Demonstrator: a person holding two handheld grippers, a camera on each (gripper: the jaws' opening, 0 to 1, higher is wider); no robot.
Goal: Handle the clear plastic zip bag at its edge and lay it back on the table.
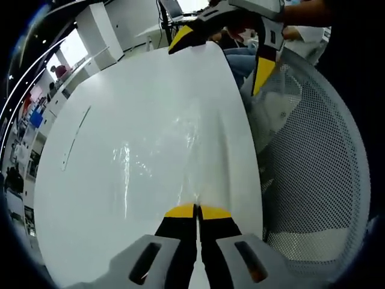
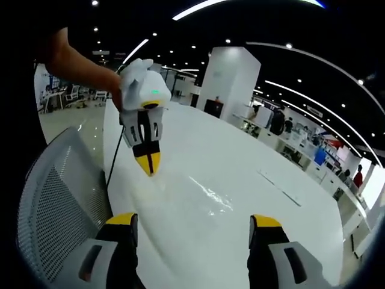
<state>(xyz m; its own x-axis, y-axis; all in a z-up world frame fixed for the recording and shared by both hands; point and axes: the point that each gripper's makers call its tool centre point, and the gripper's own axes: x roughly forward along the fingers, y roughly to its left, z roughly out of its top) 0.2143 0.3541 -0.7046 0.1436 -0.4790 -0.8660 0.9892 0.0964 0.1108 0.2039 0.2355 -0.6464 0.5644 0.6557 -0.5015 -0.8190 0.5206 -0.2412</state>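
Bag (image 1: 174, 150) edge is pinched in closed left claw (image 1: 197, 211); right claw (image 2: 192, 221) is held open. Edge should be lowered flat onto table (image 1: 78, 180), then released.

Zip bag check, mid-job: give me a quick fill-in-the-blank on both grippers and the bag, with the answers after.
1. The left gripper is ____ on the edge of the zip bag.
2. The right gripper has its jaws ____.
3. The bag lies on a ____ table.
4. Beside the table stands a grey ____ chair.

Answers: shut; open; white; mesh
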